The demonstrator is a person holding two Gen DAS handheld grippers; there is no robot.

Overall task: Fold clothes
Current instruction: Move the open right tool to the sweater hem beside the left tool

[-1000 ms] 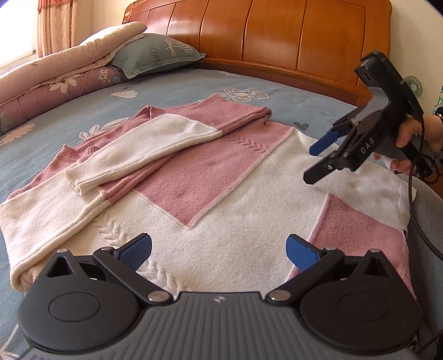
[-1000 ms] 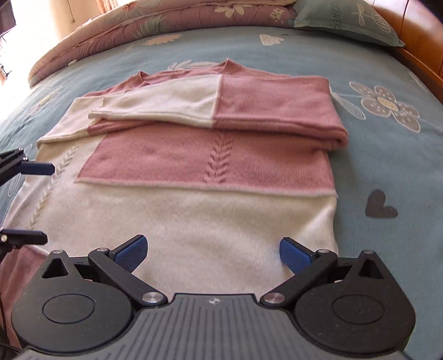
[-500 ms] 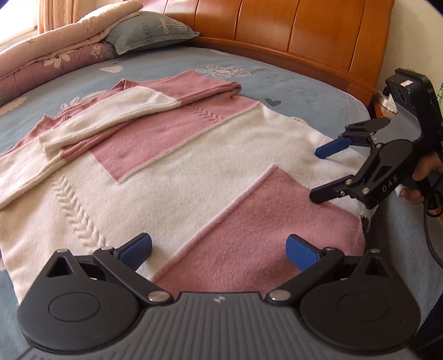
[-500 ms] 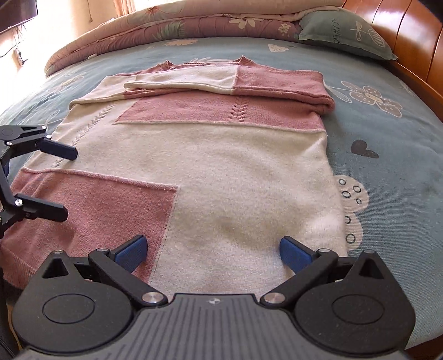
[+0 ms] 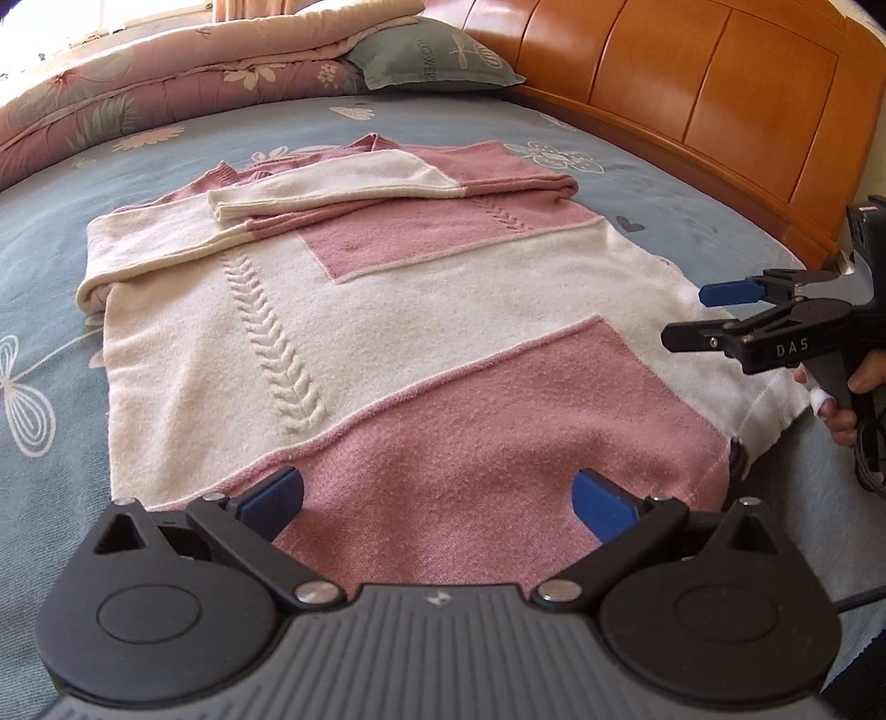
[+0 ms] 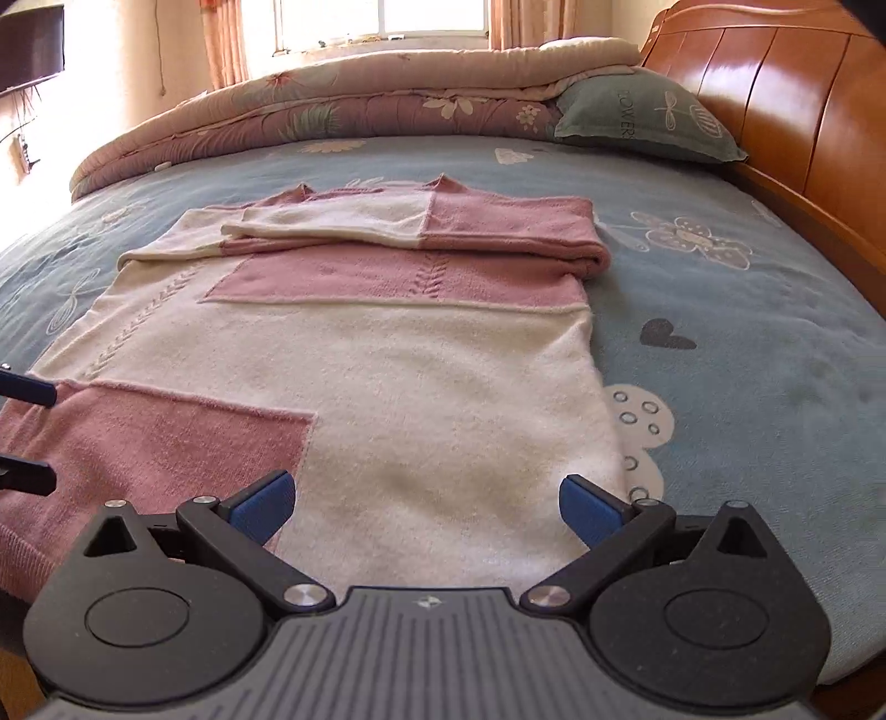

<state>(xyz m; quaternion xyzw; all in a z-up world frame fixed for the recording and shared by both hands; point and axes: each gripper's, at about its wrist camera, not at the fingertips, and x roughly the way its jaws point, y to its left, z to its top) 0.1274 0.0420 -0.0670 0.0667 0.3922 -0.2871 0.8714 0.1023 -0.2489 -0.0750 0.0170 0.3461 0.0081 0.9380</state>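
Tongs: two sets, both spread wide, nothing held. Left tongs (image 5: 437,495) sit at bottom centre of the left wrist view, over the pink hem panel of the sweater (image 5: 387,332); whether the pads touch the knit, cannot tell. Right tongs (image 6: 426,501) at bottom centre of the right wrist view, over the cream hem area, same uncertainty on contact. Right tongs also show at the right edge of the left view (image 5: 714,315), near the sweater's hem corner, gripped by a hand (image 5: 841,399).

Sweater: one, pink and cream patchwork, lying flat mid-frame on the bed (image 6: 747,343), hem nearest the cameras, collar far. Two sleeves folded across the chest at upper centre, cream one on top.

Beyond it: one grey-green pillow (image 6: 642,119) at upper right, one rolled floral quilt (image 6: 332,111) across the top, wooden headboard (image 6: 775,99) along the right edge, window (image 6: 382,16) at top centre. No containers in view.
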